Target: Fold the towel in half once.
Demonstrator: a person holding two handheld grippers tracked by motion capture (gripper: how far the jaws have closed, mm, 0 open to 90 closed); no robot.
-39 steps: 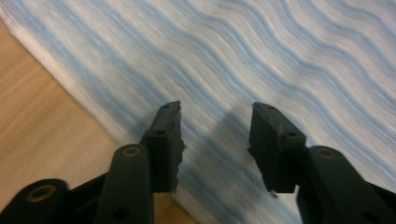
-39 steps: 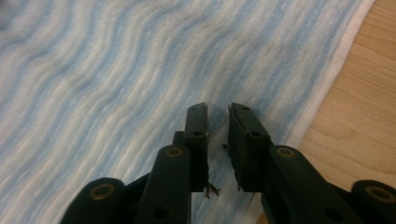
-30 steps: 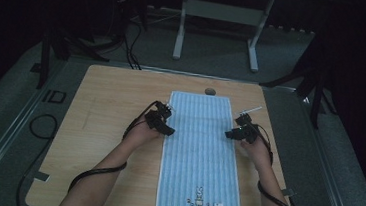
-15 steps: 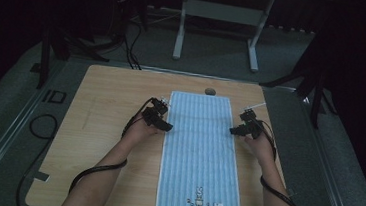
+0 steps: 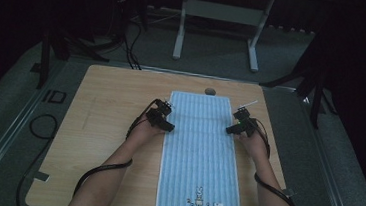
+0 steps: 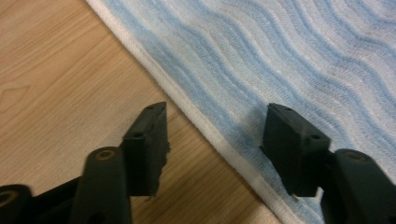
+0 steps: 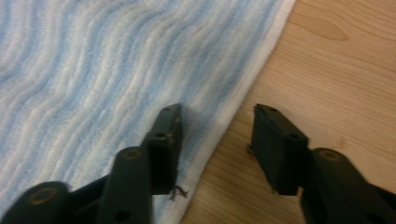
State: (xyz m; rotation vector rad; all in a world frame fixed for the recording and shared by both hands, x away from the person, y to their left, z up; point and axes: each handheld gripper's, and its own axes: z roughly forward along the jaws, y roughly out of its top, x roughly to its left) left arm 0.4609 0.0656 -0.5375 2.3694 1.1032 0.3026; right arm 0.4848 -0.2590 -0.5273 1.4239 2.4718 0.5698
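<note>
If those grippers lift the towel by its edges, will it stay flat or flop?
The towel looks like soft, thin terry lying limp on the table, so it would probably sag between the grips. It seems light, and its looped surface should hardly slip.

Towel (image 5: 201, 155) flat on table (image 5: 103, 126), claws flanking

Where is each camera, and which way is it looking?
High view: sits above the table, looking forward and down; shows both forearms, the left claw and the right claw.
Left gripper view: rides the left claw, looking down its jaws at the towel's edge.
Right gripper view: rides the right claw, jaws straddling the opposite edge.
All three share the blue towel.
</note>
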